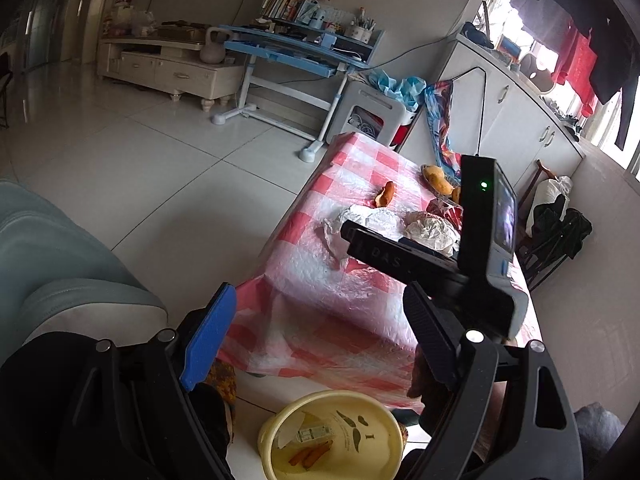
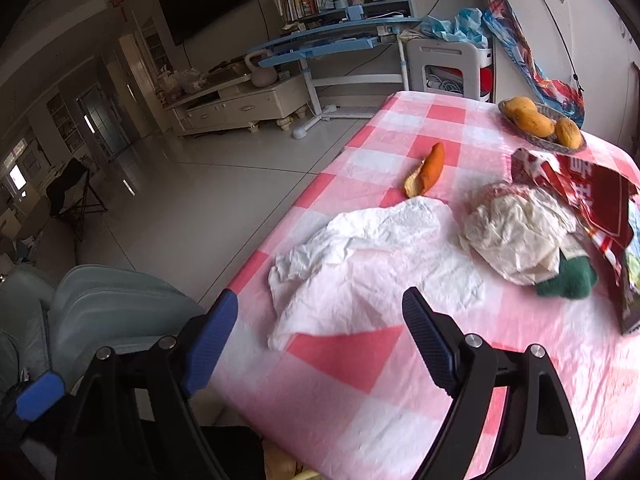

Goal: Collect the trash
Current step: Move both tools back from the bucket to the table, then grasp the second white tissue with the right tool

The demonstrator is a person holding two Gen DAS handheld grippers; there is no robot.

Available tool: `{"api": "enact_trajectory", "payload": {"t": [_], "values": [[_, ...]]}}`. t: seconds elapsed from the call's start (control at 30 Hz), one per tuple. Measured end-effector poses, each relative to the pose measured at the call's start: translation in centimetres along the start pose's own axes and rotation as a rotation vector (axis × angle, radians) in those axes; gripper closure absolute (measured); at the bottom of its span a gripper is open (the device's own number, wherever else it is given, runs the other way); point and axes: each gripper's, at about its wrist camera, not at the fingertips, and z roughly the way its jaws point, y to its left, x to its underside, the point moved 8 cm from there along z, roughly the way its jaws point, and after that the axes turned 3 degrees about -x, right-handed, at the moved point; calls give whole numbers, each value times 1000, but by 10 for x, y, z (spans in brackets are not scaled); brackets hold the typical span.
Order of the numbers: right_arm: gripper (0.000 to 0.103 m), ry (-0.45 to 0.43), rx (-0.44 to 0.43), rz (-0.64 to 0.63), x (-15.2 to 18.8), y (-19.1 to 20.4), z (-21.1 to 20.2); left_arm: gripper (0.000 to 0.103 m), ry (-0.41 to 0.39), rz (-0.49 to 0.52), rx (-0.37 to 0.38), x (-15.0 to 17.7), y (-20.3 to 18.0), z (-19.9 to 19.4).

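A table with a pink checked cloth (image 2: 400,360) holds trash: a flat white tissue (image 2: 360,248), a crumpled white wrapper (image 2: 516,232), an orange peel (image 2: 426,170), a torn red package (image 2: 588,196) and a green scrap (image 2: 568,280). My right gripper (image 2: 320,320) is open and empty, just short of the tissue. My left gripper (image 1: 320,316) is open and empty, off the table's near corner, above a yellow bin (image 1: 332,436) on the floor that holds bits of peel and paper. The right gripper's body (image 1: 472,240) shows in the left wrist view over the table.
A dish of mangoes (image 2: 540,124) stands at the table's far right. A grey sofa arm (image 1: 72,280) is to the left of the table. A blue desk (image 2: 340,40), a white stool (image 2: 448,68) and a TV cabinet (image 2: 240,104) stand beyond on the tiled floor.
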Motion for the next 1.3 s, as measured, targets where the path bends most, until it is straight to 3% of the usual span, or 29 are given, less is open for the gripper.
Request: {"api": "enact_trajectory", "payload": {"t": [0.27,0.43,0.5,0.6,0.67,0.8,0.93,1.03,1.3], "values": [[24,58,41,-8,-3,-19,24,21,23,-6,0,1,0,8],[52,65,106,-63,0,-25,18,20,38,5,-5,2,-3,13],[72,71,106,-71,5,-28,12,20,42,10,-6,2,-4,14],[88,94,88,-68,10,-34,5,20,44,13,-6,3,-4,15],[93,117,71,-51,15,-40,-2,20,48,13,-5,3,-3,16],[95,170,59,-29,29,-56,-24,20,84,11,3,0,-3,24],[95,205,72,0,44,-78,-55,20,98,109,-33,-21,-22,42],[95,218,99,20,52,-95,-70,20,114,232,-49,-43,-50,71],[93,205,121,119,63,-131,-81,20,197,349,-2,-84,-113,168]]}}
